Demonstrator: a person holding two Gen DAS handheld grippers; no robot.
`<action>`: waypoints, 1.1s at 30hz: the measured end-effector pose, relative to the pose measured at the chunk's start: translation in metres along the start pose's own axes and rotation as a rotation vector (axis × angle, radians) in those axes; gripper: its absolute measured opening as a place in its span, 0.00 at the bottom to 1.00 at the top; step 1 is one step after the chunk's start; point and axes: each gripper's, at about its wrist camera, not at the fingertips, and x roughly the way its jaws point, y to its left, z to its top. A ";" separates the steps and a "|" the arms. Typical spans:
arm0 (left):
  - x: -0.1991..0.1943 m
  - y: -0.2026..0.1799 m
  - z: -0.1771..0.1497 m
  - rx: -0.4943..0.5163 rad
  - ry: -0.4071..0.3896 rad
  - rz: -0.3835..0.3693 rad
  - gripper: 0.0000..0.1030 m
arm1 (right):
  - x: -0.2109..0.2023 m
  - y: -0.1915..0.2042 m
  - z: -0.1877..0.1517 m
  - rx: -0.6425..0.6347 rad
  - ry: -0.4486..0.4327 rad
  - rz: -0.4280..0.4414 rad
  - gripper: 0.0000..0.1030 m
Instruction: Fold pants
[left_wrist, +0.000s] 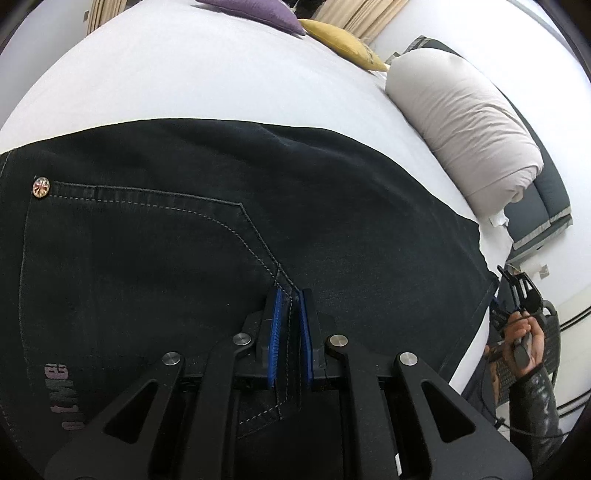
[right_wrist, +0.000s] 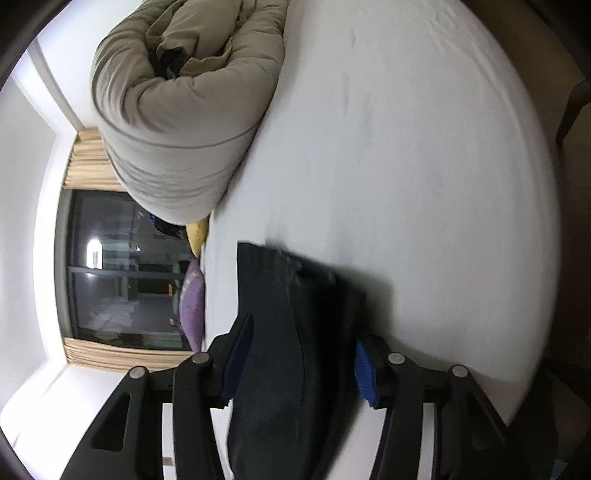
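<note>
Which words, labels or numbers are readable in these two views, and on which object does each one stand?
Pale printed lettering on the dark pants, left wrist view: cut off and turned sideways, not readable as a word.
Round decorated stud at the pocket corner: a pattern only, no text.
Small mark on a white surface by the right gripper: too small to read.

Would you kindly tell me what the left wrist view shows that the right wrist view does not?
Only the left wrist view: the pants' back pocket with its rivet, the left gripper shut on the fabric, and the person's hand. Only the right wrist view: a dark window and the right gripper, jaws open around the pants. Both: white bed, rolled duvet, purple and yellow cushions.
</note>
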 end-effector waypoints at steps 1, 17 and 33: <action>-0.003 0.003 0.001 -0.002 -0.002 -0.003 0.09 | 0.007 0.001 0.005 -0.001 0.004 0.005 0.42; -0.007 0.037 0.002 -0.051 -0.019 -0.045 0.09 | 0.016 0.122 -0.064 -0.512 0.026 -0.125 0.11; -0.018 0.030 0.027 -0.194 0.005 -0.225 0.82 | 0.097 0.143 -0.344 -1.422 0.291 -0.310 0.12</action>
